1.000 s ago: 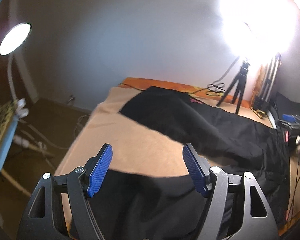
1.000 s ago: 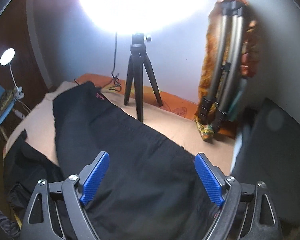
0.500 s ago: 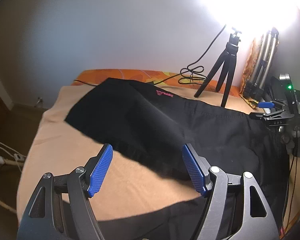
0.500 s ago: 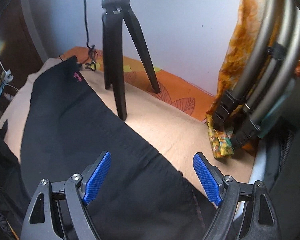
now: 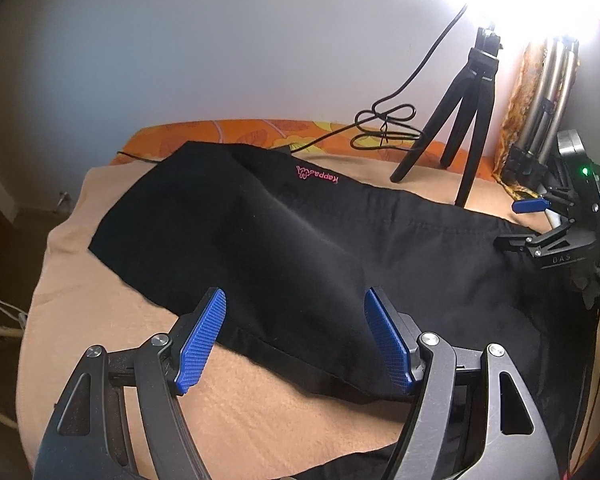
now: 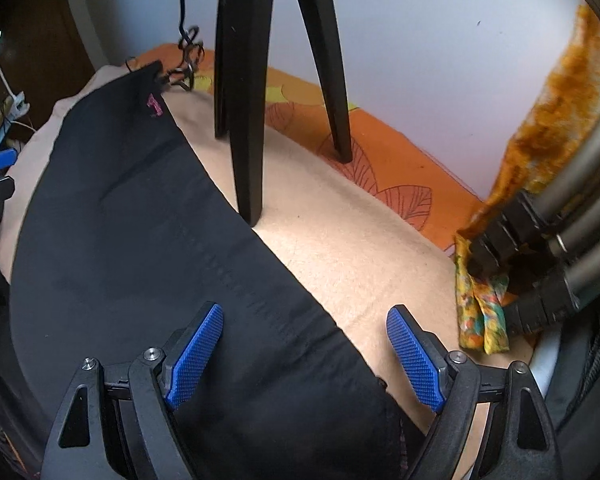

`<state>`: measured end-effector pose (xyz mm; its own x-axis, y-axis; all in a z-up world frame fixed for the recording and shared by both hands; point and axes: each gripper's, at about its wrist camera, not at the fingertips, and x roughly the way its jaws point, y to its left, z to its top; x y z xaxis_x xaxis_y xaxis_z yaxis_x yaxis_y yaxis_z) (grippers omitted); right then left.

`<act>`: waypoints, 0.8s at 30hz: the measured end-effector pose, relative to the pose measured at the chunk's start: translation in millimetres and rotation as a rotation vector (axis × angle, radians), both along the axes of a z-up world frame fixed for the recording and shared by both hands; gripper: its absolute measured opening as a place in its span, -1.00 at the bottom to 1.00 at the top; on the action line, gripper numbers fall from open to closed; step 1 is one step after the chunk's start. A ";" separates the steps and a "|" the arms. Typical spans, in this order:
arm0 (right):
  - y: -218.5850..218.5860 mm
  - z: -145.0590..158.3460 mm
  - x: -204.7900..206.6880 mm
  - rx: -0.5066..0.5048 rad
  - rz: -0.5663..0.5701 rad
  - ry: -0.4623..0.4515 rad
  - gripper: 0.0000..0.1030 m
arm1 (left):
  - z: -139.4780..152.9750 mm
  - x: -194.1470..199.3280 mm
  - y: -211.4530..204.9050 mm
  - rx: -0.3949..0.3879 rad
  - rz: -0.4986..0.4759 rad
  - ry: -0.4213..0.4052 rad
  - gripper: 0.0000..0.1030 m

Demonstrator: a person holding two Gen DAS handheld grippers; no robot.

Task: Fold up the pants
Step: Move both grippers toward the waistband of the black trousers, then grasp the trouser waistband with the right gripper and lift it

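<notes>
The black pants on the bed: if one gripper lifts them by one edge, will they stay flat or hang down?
The black pants would probably hang limp: the cloth lies in soft folds on the blanket. They look thin, so likely light. Lifted by one edge only, the rest may drag; both the left gripper and right gripper are open, holding nothing.

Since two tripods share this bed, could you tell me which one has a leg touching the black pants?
The small black tripod: its nearest leg meets the pants' edge. The silver tripod, folded beside orange cloth on the right, stands well clear of them.
</notes>
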<state>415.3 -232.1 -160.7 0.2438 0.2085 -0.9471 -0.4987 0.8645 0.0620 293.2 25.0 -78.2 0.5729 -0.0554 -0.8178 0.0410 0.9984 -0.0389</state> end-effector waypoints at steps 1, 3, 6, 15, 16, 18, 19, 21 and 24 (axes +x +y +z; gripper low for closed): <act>-0.2 -2.1 2.0 0.006 -0.001 0.007 0.67 | -0.5 0.3 -0.1 0.002 -0.001 0.000 0.40; -1.2 -6.0 5.8 0.023 -0.009 0.026 0.67 | -1.2 1.1 0.6 0.009 -0.001 0.000 0.40; -3.1 -14.4 9.4 0.046 -0.014 0.060 0.69 | -0.6 2.6 3.6 0.006 -0.001 -0.003 0.40; -2.7 -3.6 -10.5 0.102 0.019 0.019 -0.47 | 6.8 7.1 15.3 -0.004 0.035 -0.016 0.40; -1.3 -2.3 -13.4 0.106 0.026 0.020 -0.68 | 8.2 7.6 16.2 -0.007 0.038 -0.019 0.40; 2.7 2.5 -21.3 0.096 0.038 0.002 -0.74 | 10.7 8.0 17.7 -0.014 0.043 -0.022 0.40; 4.8 6.0 -24.7 0.097 0.036 -0.011 -0.77 | 12.2 8.6 18.6 -0.019 0.047 -0.023 0.40; 6.6 17.0 -31.0 0.102 0.030 -0.047 -0.79 | 13.6 9.1 21.0 -0.035 0.051 -0.023 0.40; 3.5 43.8 -43.1 0.135 0.012 -0.108 -0.81 | 18.7 12.3 29.0 -0.071 0.076 -0.026 0.40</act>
